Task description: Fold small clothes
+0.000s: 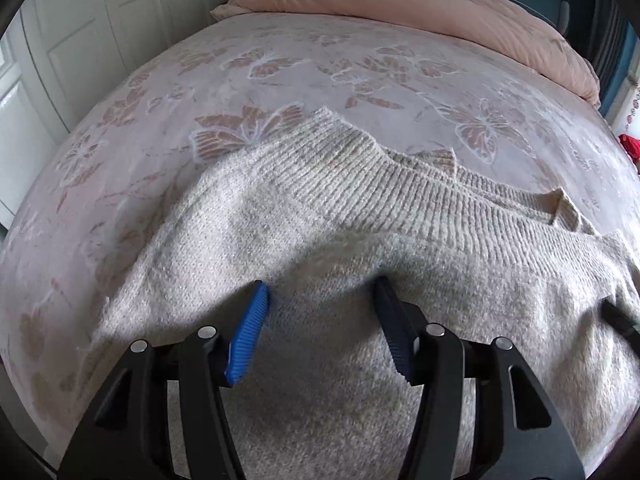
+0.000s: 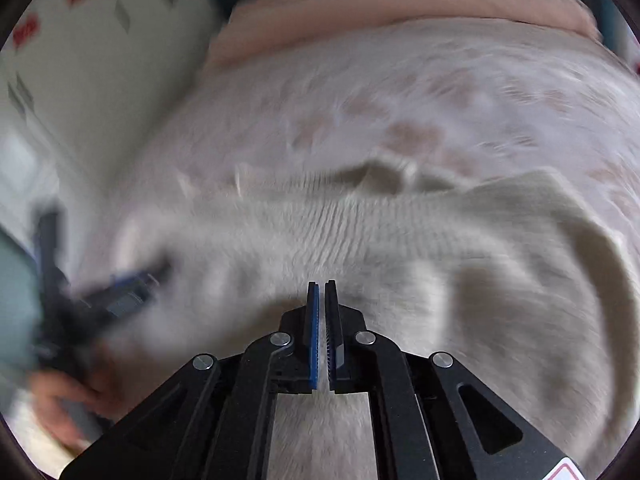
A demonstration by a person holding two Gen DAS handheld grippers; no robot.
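A cream knitted sweater lies spread on the bed, its ribbed band running across the far side. My left gripper is open just above the sweater's body, holding nothing. The right wrist view is blurred by motion. There the same sweater fills the middle, with a fold raised at the right. My right gripper is shut over the knit, with nothing visible between its pads. The left gripper shows as a dark blur at the left edge, held by a hand.
The bed has a pale bedspread with a butterfly pattern. A pink duvet is bunched along the far side. White cupboard doors stand beyond the left edge of the bed. A red item lies at the far right.
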